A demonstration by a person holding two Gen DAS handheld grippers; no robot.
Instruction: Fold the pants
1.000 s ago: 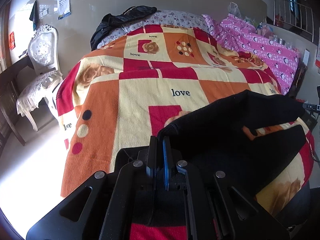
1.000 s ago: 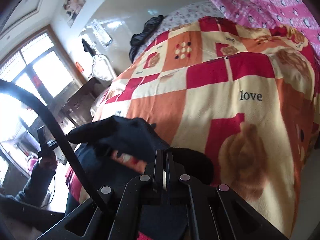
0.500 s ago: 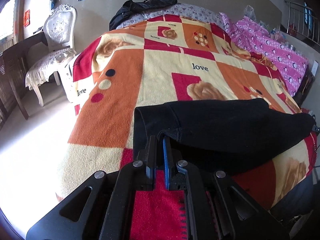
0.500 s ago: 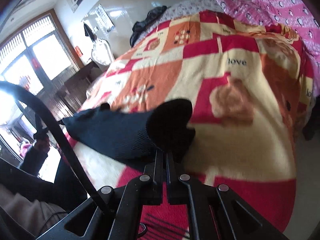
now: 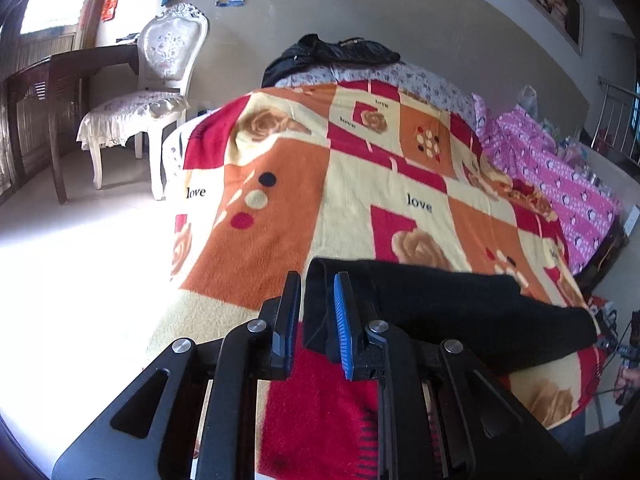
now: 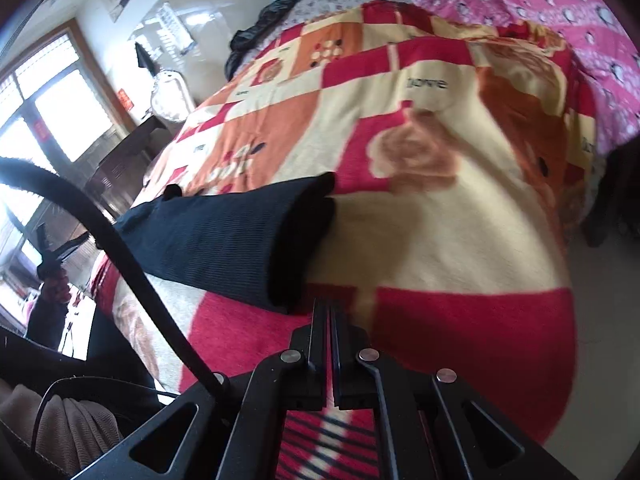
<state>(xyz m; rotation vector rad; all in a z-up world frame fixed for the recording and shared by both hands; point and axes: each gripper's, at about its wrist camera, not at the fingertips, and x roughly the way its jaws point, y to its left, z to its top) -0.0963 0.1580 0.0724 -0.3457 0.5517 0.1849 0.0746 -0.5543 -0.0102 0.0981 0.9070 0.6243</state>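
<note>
The black pants (image 5: 460, 304) lie folded in a long band across the near end of the bed's patterned blanket (image 5: 360, 184). My left gripper (image 5: 318, 280) is open, its fingers straddling the band's left end without pinching it. In the right wrist view the pants (image 6: 224, 236) lie flat, their right end folded over. My right gripper (image 6: 330, 308) is shut and empty, just beside and below that end, apart from the cloth.
A white chair (image 5: 152, 92) and a dark wooden desk (image 5: 44, 92) stand left of the bed. A black jacket (image 5: 332, 52) lies at the head. Pink bedding (image 5: 560, 184) runs along the right side. A black cable (image 6: 120, 252) crosses the right wrist view.
Both grippers lowered the lifted pants onto the blanket. My left gripper opened and let go. My right gripper released the cloth and pulled back, shut.
</note>
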